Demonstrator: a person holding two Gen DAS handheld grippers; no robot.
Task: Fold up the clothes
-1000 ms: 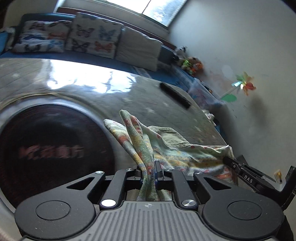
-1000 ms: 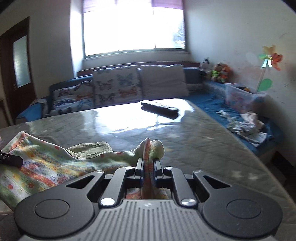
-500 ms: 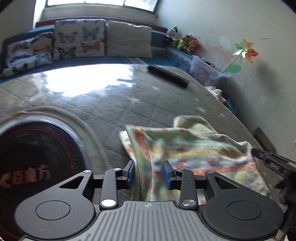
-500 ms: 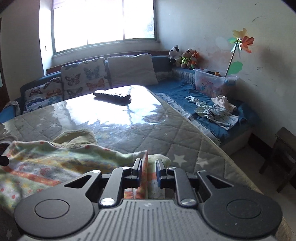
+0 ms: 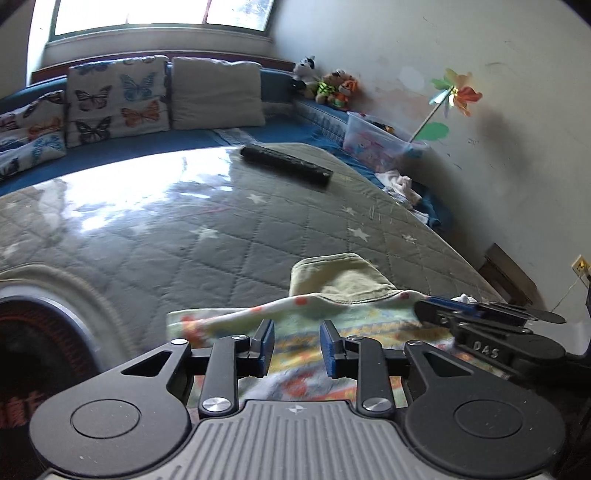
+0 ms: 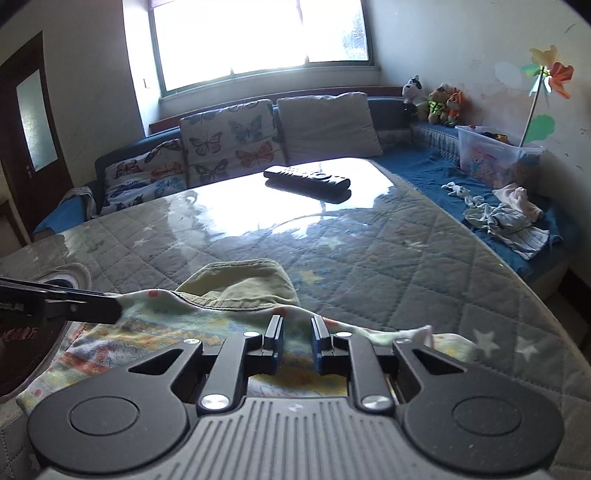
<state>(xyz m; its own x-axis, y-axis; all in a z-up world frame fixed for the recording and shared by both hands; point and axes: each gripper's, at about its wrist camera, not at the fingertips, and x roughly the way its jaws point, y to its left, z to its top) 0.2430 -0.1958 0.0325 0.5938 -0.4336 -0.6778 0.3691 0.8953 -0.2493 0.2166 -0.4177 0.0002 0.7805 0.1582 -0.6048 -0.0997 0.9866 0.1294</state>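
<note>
While a glossy quilted table (image 6: 369,258) is catching the glare from the window (image 6: 258,33), a patterned garment (image 5: 314,343) is lying flat on the table's near edge, its olive-green waistband (image 6: 236,284) turned up toward the far side. The left gripper (image 5: 296,349) is hovering just over the cloth on the table's near side, its jaws closing with a clear gap between the blue pads (image 5: 266,347); the fabric is showing beneath that gap rather than pinched in it, so the gripper is released. The right gripper (image 6: 297,347) is sitting just beside it over the same garment, its jaws narrowly parted and gripping nothing, the cloth lying loose underneath. In the right wrist view the left gripper is reaching in from the table's left side, its tip touching or just above the garment's edge; which, the view is not settling. A black remote control (image 6: 306,177) is resting at the table's far end, well apart from the garment. Beyond the table, butterfly-print cushions (image 6: 229,140) are leaning on a blue sofa (image 6: 424,162), and a pinwheel (image 6: 550,77) is standing in a clear plastic bin (image 6: 491,158) against the wall.
</note>
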